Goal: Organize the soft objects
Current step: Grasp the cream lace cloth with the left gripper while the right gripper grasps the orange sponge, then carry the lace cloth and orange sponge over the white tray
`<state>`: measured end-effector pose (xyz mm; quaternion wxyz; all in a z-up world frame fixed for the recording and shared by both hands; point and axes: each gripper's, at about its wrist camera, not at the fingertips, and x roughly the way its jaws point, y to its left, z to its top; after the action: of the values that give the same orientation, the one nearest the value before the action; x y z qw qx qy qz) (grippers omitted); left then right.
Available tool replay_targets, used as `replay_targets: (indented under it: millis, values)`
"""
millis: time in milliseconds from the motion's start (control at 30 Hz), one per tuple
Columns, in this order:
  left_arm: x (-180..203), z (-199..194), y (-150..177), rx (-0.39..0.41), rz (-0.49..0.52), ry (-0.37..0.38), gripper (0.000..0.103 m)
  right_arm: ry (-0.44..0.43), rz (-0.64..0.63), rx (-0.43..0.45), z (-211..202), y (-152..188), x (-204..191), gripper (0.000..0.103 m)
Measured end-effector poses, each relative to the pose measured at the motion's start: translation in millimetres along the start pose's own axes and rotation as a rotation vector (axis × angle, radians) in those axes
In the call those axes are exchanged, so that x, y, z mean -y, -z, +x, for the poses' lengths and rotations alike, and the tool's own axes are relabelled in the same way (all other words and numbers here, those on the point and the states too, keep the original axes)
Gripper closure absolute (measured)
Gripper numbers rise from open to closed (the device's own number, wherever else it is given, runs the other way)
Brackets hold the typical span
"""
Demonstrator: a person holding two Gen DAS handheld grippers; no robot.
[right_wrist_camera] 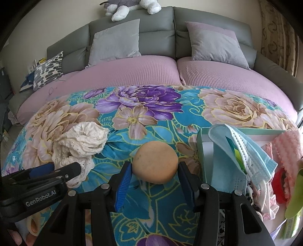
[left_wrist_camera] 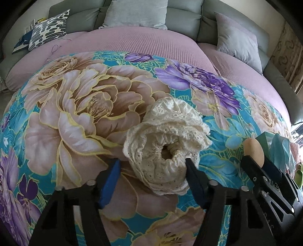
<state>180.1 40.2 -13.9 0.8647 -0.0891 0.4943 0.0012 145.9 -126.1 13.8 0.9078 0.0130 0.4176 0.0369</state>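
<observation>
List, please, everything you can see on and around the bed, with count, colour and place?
lace fabric: one, cream, bunched on the floral blanket, between the left tool's open fingers
sponge ball: one, tan, between the right tool's fingers
box: one, pale green, right edge of the bed, filled with soft items
face masks: several, light blue, draped over the box
bed cover: pink, beyond the blanket
pillows: two grey at the headboard, one patterned at left
plush toy: white-grey, on the headboard
left tool: black, blue pads
right tool: black, blue pads
</observation>
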Motion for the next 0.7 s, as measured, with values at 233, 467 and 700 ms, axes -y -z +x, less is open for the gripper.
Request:
replay_targets:
  millis: [233,467,700]
  values:
    - [4,-3,0,0.018,0.005,0.019,0.075,-0.011,-0.004,0.014,-7,-2,-1,0.050]
    - [-4,-16,-3,0.067,-0.039,0.049,0.089,-0.029,-0.003,0.029,-14,-4,-2,0.050]
    - [-9,-56,-9,0.216,-0.073,0.081,0.090,-0.061,0.005,0.076,-33,-8,0,0.050]
